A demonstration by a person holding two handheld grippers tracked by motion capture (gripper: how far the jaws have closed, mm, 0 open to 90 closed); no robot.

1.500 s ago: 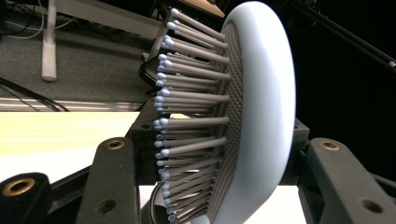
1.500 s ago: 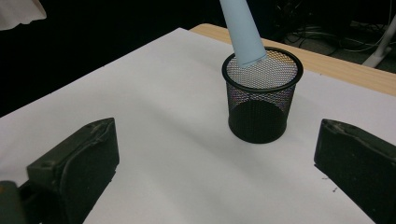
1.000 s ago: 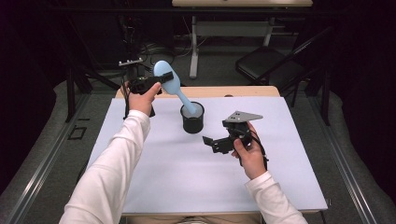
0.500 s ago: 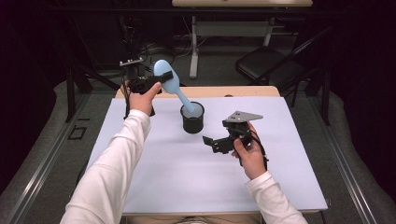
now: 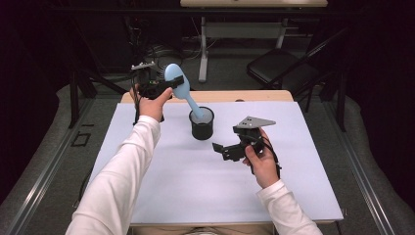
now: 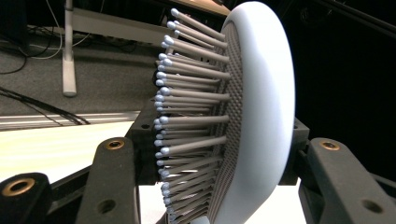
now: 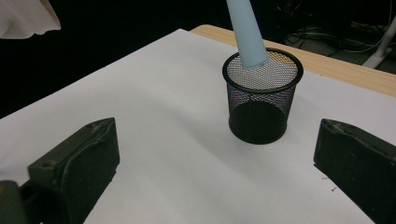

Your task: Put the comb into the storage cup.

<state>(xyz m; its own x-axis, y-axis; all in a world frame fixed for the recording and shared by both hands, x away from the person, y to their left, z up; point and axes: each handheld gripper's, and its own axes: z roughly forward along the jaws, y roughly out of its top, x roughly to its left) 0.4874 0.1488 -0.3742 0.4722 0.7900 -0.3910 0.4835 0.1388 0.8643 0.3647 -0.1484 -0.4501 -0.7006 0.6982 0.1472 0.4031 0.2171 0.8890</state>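
Note:
A pale blue hairbrush (image 5: 178, 87) is held tilted by its head in my left gripper (image 5: 169, 84), which is shut on it. Its handle end (image 7: 246, 35) dips into the mouth of a black mesh cup (image 5: 201, 124) standing upright on the white table cover (image 5: 166, 181). Close up in the left gripper view, the brush head (image 6: 261, 116) with its rows of bristles (image 6: 187, 121) sits between the two jaws. My right gripper (image 5: 223, 149) hovers low over the table, right of the cup (image 7: 261, 100), open and holding nothing.
The wooden table edge (image 5: 254, 95) runs behind the white cover. Beyond it stand a dark chair (image 5: 284, 71) and a desk leg (image 5: 203, 54) on grey floor with cables. Bare white cover stretches in front of the cup.

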